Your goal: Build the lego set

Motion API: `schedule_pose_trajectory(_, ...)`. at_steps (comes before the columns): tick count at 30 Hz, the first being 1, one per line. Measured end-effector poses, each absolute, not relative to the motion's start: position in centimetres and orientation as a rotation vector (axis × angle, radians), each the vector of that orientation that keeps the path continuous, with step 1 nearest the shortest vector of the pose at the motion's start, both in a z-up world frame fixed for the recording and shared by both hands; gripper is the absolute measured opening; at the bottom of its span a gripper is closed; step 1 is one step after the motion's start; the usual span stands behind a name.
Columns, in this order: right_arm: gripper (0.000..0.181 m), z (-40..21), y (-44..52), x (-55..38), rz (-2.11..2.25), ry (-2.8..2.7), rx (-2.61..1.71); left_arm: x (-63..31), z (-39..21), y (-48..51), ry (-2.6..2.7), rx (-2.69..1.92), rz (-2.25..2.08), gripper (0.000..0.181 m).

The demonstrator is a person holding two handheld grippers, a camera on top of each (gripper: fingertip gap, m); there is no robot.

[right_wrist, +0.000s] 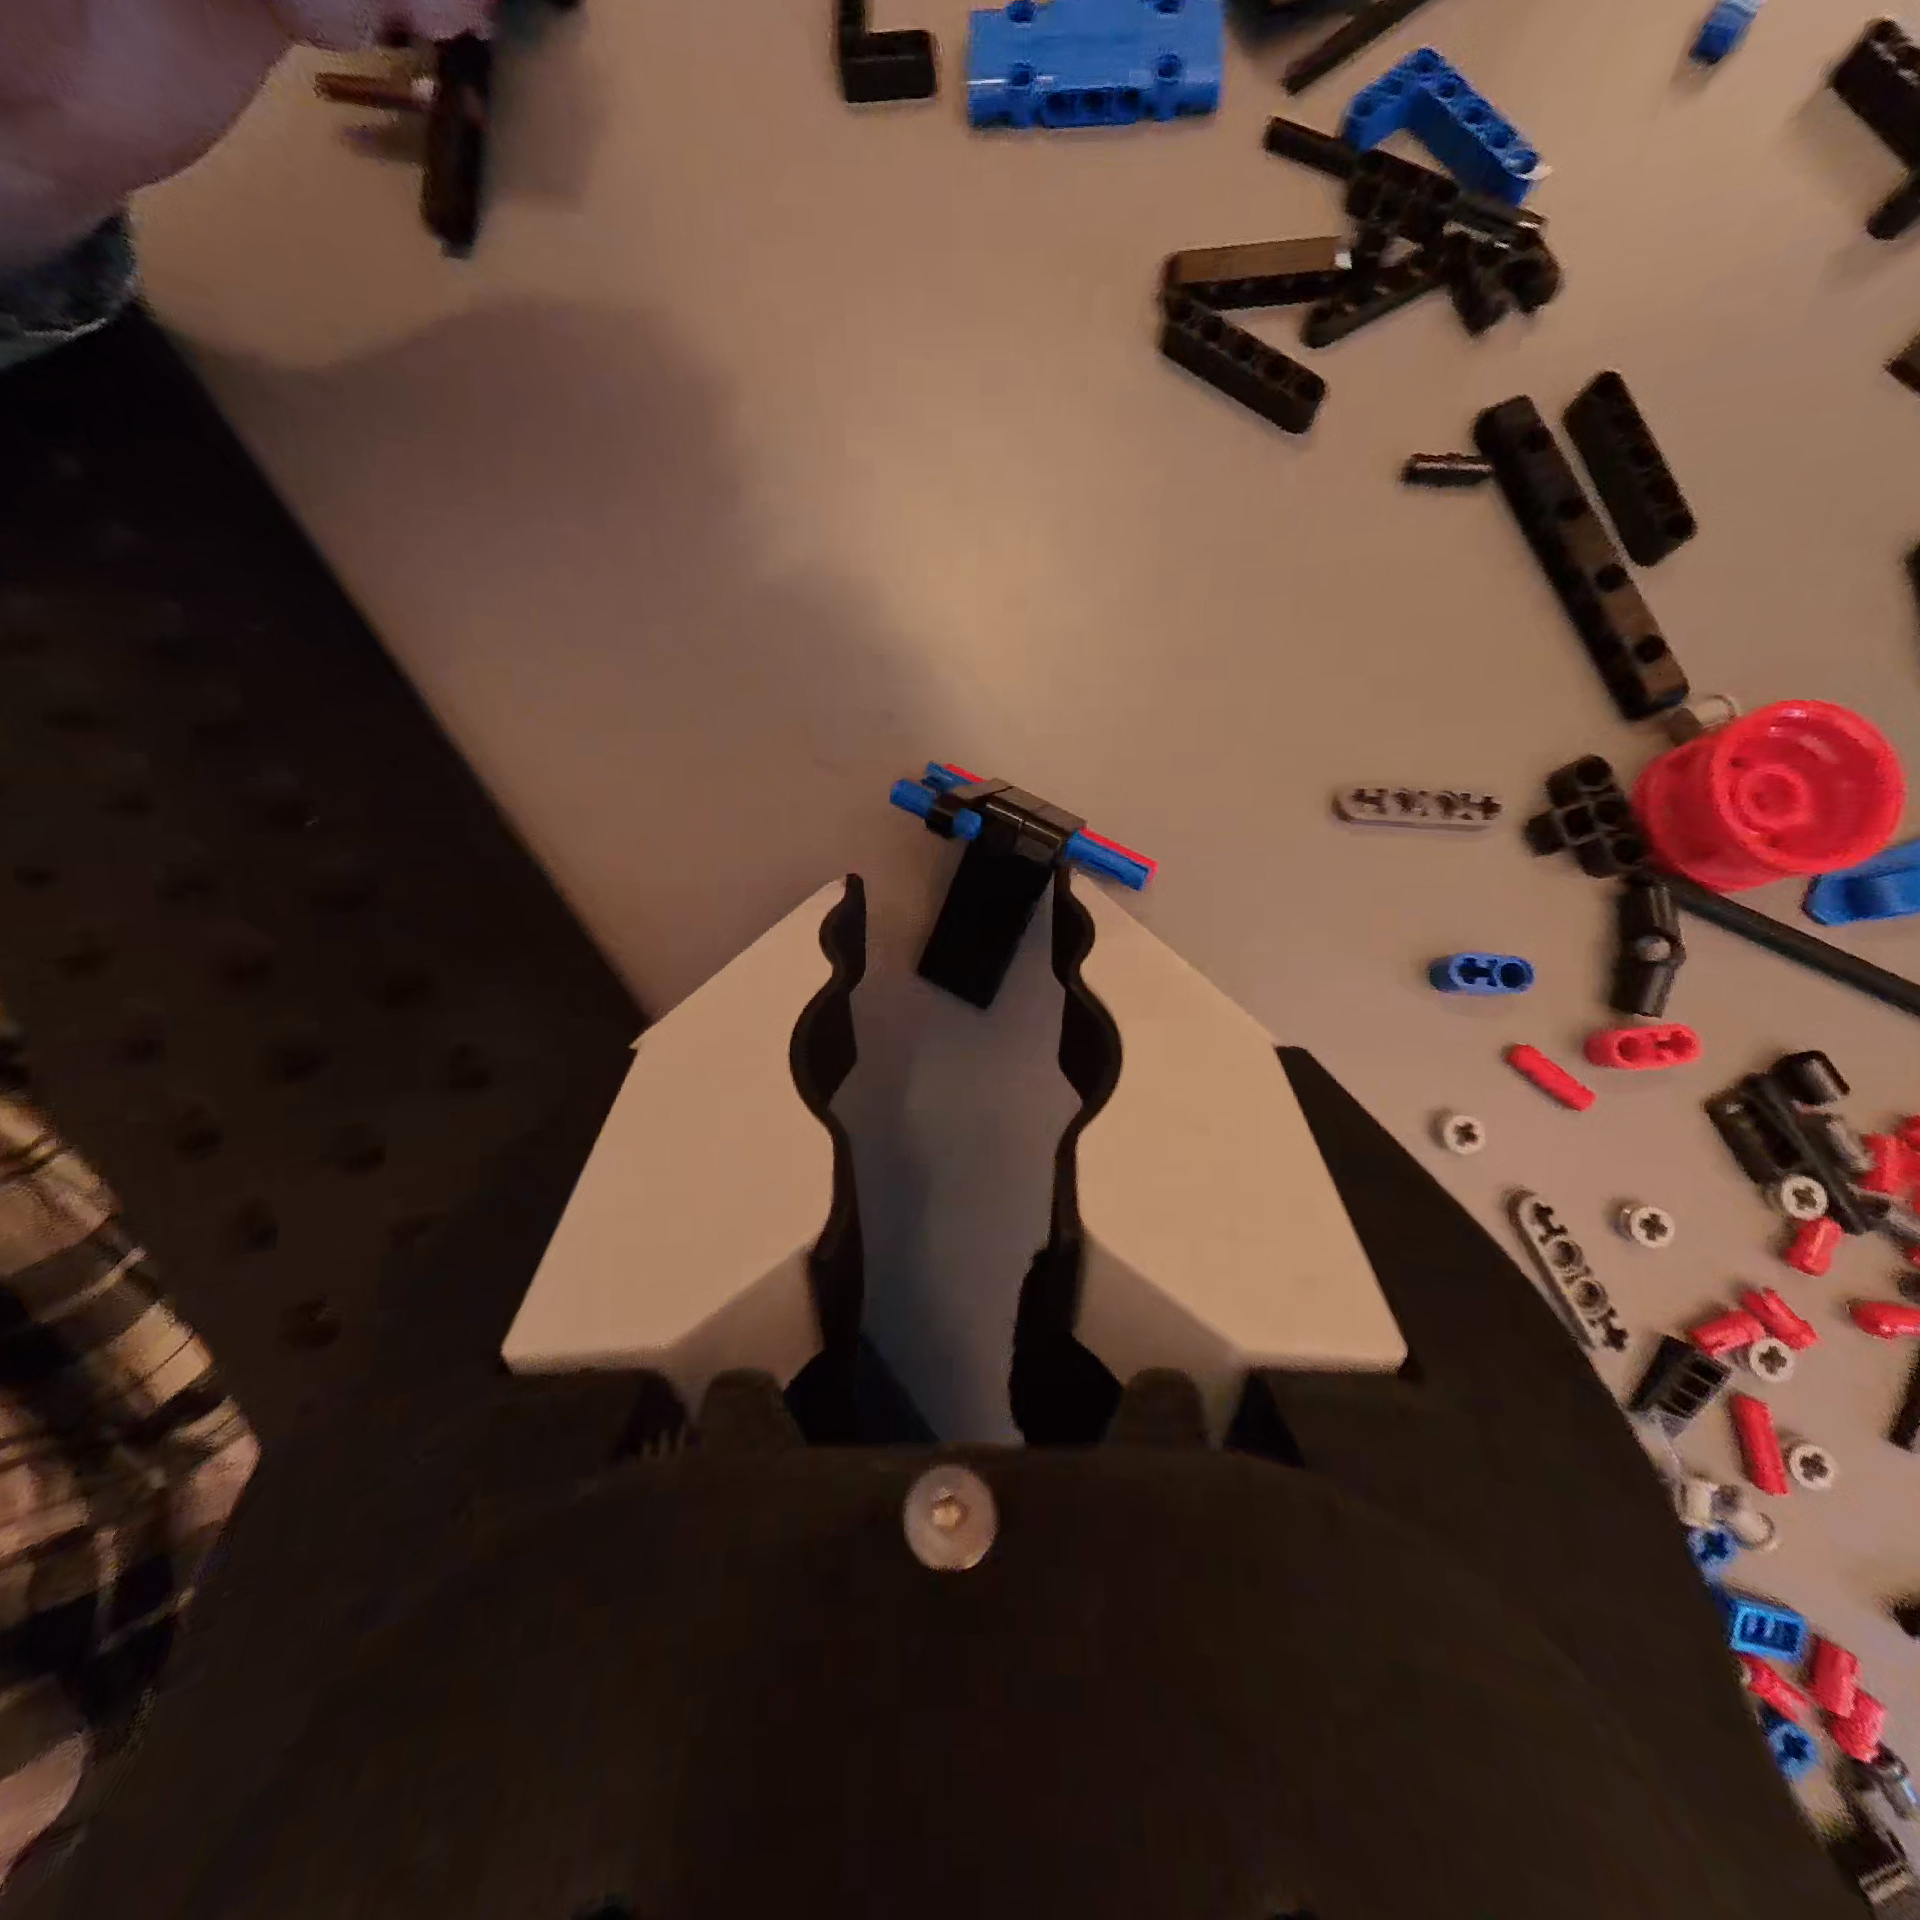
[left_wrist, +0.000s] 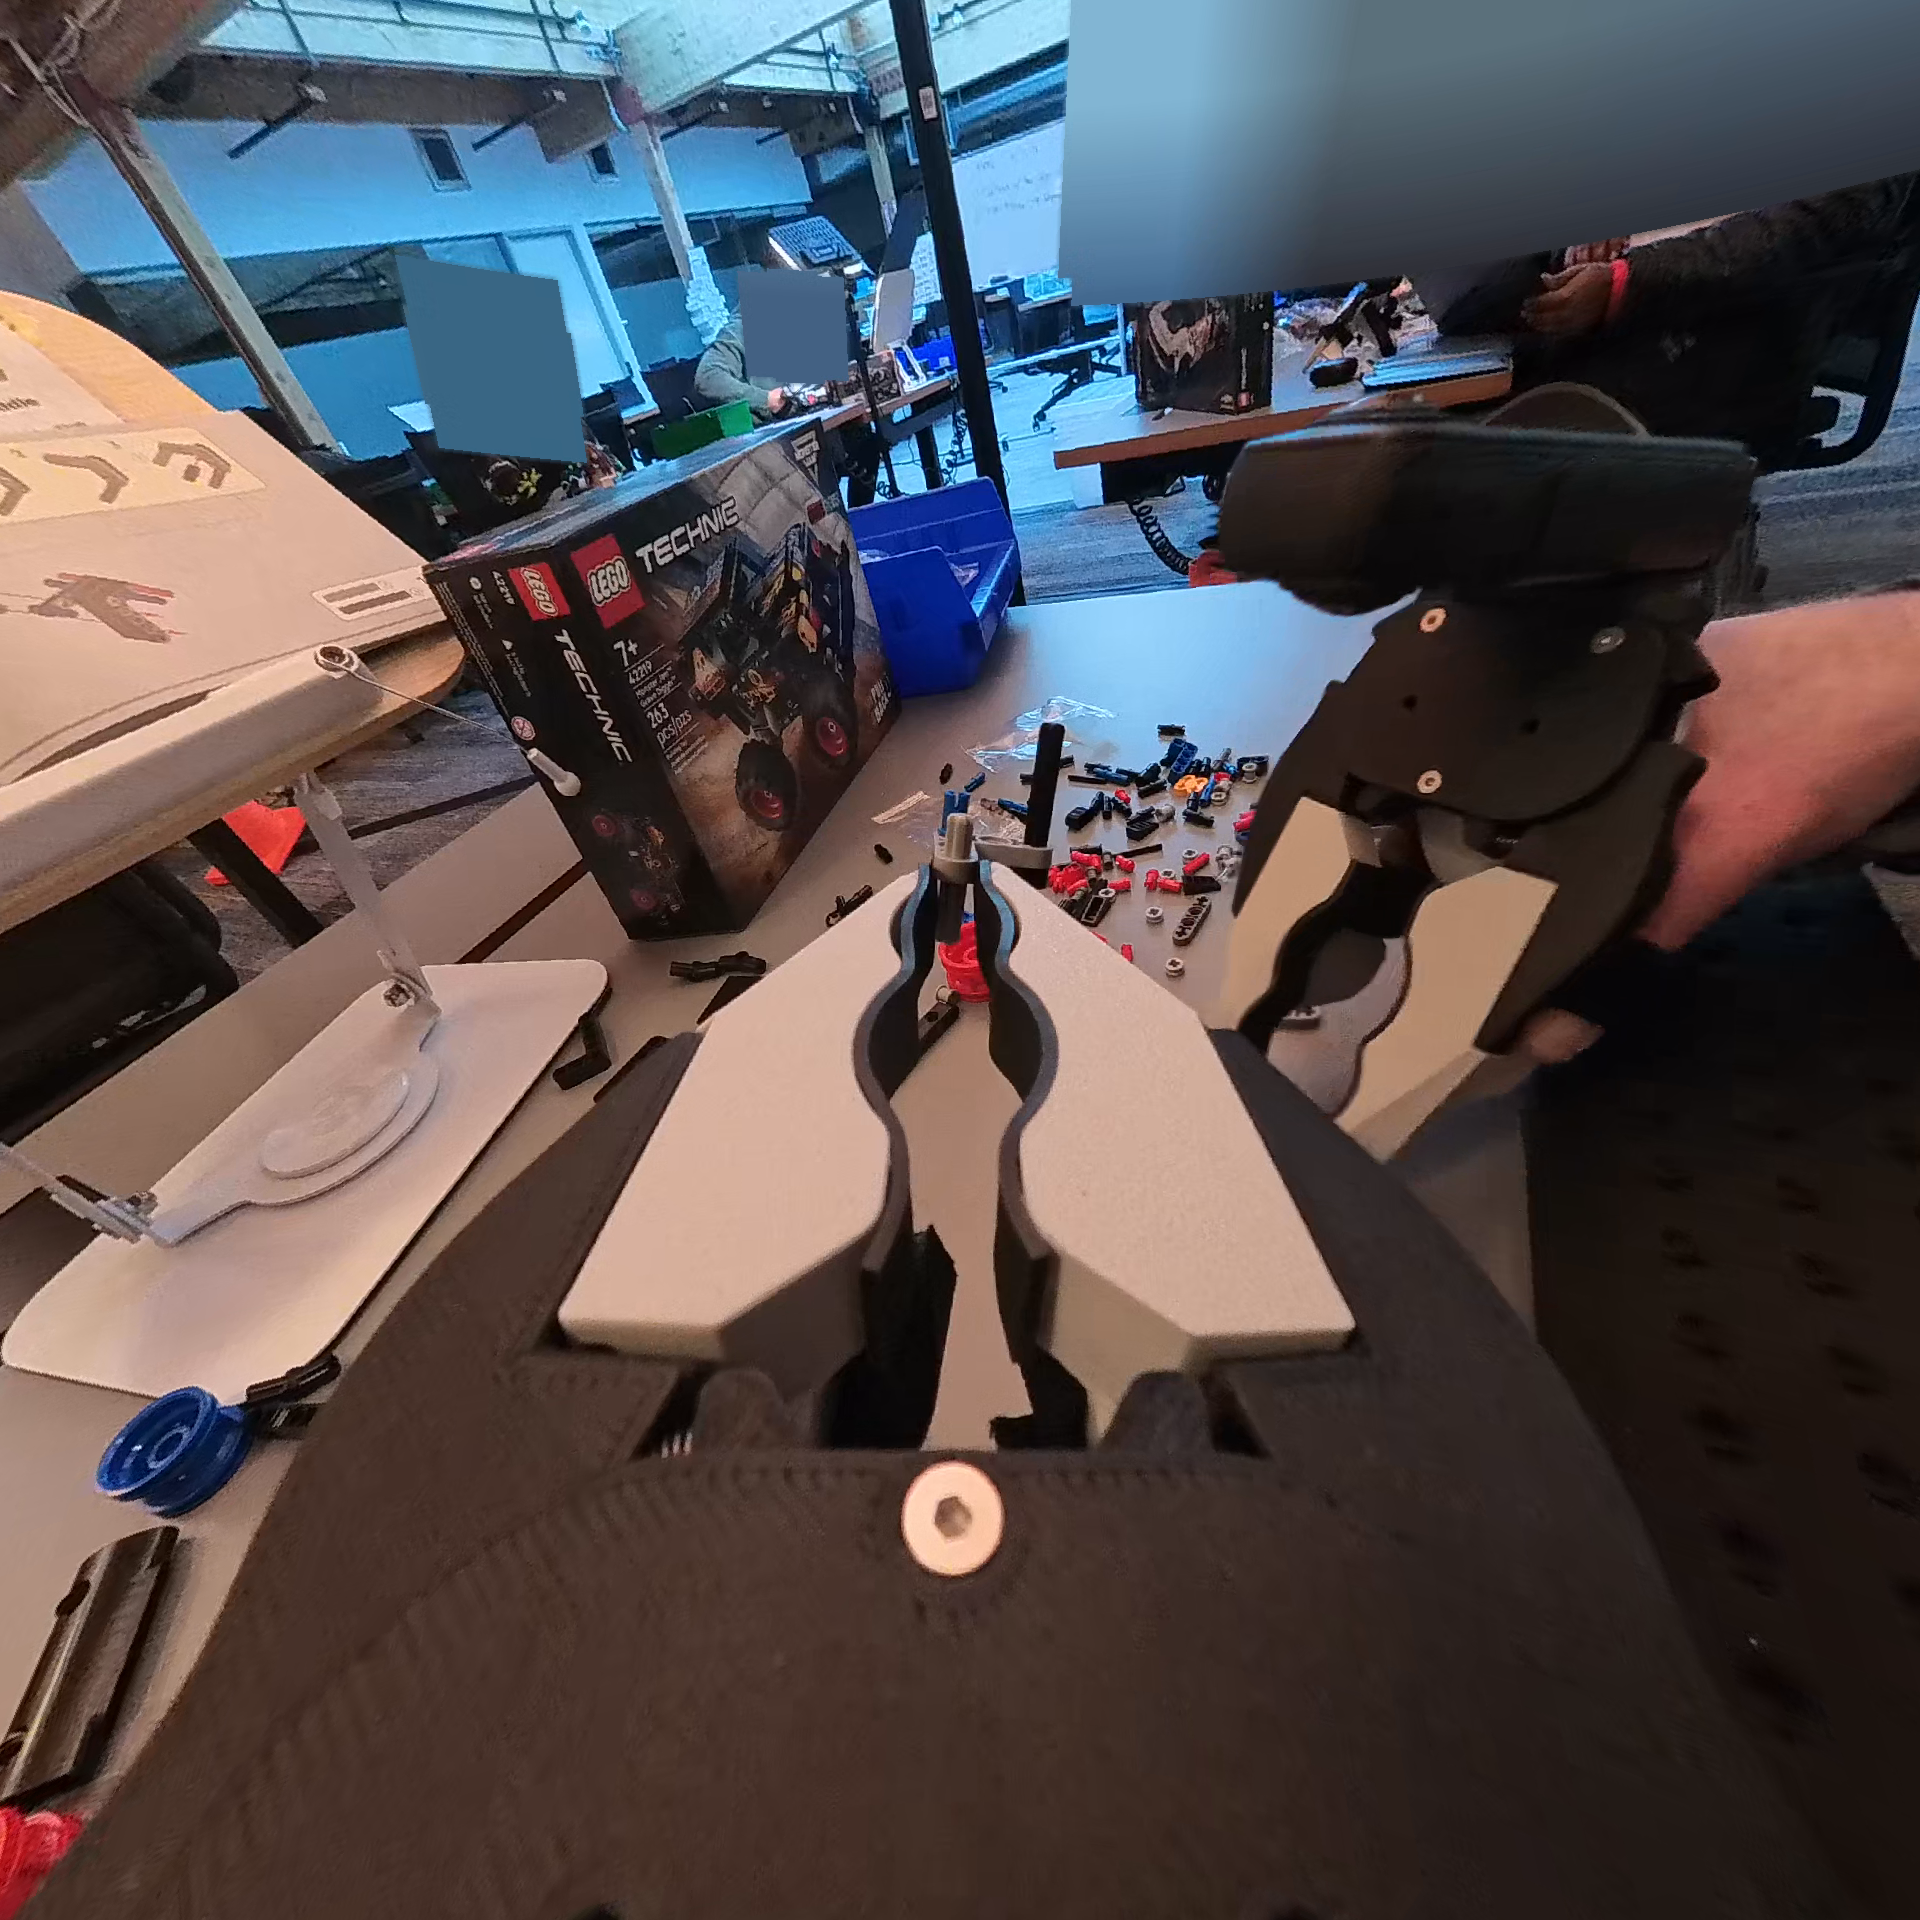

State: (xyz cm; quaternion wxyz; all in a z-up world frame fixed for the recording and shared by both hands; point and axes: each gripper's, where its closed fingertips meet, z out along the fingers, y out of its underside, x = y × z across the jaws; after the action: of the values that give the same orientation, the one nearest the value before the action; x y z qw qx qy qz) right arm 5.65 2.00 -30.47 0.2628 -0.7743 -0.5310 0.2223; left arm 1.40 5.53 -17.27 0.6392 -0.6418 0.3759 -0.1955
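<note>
Left fingers (left_wrist: 940,904) clenched on half-hidden black piece (left_wrist: 948,902), right gripper (right_wrist: 956,894) released, small assembly (right_wrist: 997,883) between.

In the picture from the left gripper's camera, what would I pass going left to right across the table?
Blue wheel → white book stand base → lego box → blue bin → scattered pile of small lego parts → right hand-held gripper.

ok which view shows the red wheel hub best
The right wrist view: the red wheel hub lies in full sight on the table, its open face and rim clear. In the left wrist view only a sliver of red shows between the left tongs, mostly hidden; probably the same hub.
</note>
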Motion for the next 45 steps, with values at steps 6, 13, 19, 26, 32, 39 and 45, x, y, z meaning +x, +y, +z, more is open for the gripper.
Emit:
schedule_pose_trajectory(6,0.036,-29.2,2.3,6.5,0.645,-1.573,-1.947,1.4,-17.1,5.4,0.857,-1.459,-0.449,0.004)
schedule_pose_trajectory(13,0.018,-31.2,3.3,6.2,0.612,-1.864,-1.739,1.5,-17.3,5.5,0.864,-1.464,-0.447,0.004)
schedule_pose_trajectory(19,0.002,-30.1,4.2,5.6,0.549,-1.813,-1.702,1.4,-17.3,5.6,0.859,-1.466,-0.451,0.004)
schedule_pose_trajectory(26,0.002,-28.4,5.3,8.0,0.113,-1.882,-1.682,1.5,-17.5,5.6,0.865,-1.473,-0.450,0.004)
schedule_pose_trajectory(32,0.002,-27.8,5.5,11.3,-0.368,-2.136,-1.690,1.3,-17.6,5.9,0.854,-1.484,-0.437,0.004)
schedule_pose_trajectory(39,0.003,-29.0,5.5,10.6,-0.729,-2.375,-1.545,0.7,-17.5,6.2,0.829,-1.495,-0.433,0.004)
schedule_pose_trajectory(45,0.013,-29.4,4.3,8.3,-0.643,-2.405,-1.480,0.6,-17.4,6.2,0.822,-1.493,-0.443,0.004)
